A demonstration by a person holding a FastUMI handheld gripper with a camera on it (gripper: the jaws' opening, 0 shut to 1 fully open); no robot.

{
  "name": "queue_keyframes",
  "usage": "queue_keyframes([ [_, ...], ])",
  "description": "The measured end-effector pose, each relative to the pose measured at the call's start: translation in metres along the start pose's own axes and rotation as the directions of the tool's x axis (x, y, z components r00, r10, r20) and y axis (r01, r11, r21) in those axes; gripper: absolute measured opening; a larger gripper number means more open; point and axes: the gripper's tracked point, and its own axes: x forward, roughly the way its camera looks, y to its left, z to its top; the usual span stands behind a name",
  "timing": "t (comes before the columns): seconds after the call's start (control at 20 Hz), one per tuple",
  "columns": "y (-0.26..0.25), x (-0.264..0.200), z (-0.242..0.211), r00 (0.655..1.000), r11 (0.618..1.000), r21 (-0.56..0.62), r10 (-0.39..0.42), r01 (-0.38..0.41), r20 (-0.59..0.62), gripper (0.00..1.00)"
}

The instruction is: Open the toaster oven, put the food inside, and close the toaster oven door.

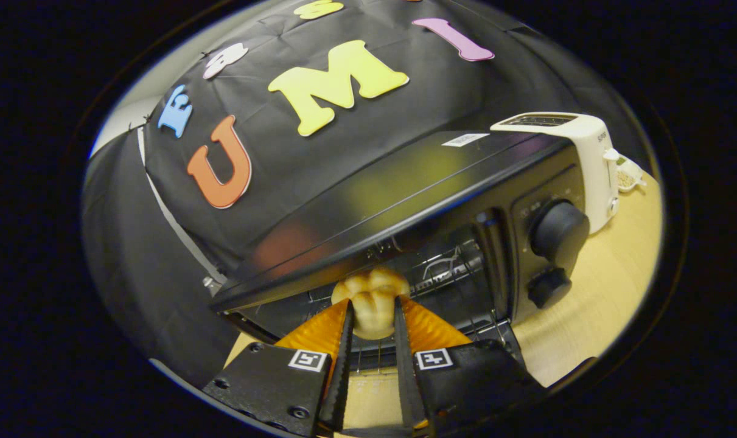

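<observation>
Gripper (372, 316): fingers pinching a pale, lumpy pastry-like food piece (372, 301).
Oven: black metal toaster oven (405, 188), door open, food at its mouth.

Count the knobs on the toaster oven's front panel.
2. A large knob sits on the control panel of the toaster oven, right of its opening; a smaller knob sits just below it. Others may be hidden.

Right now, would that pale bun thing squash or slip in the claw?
The bun looks soft and pleated, so it probably dents under hard pressure. Both sides of the claw press on it at the toaster oven mouth; the grip seems secure. It is likely light.
</observation>
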Motion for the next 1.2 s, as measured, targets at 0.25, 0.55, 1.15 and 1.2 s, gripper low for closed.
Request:
queue_keyframes([
  [0.25, -0.002, 0.024, -0.002, 0.999, 0.993, -0.106, -0.05, 0.051, 0.008, 0.43],
  [0.55, 0.013, -0.004, 0.013, 0.998, 0.982, -0.184, -0.034, 0.044, 0.061, 1.0],
  [1.15, 0.021, -0.168, -0.03, 0.996, 0.949, -0.308, -0.047, 0.069, 0.079, 1.0],
  [1.2, 0.021, -0.177, -0.041, 0.997, 0.947, -0.317, -0.038, 0.057, 0.065, 1.0],
])
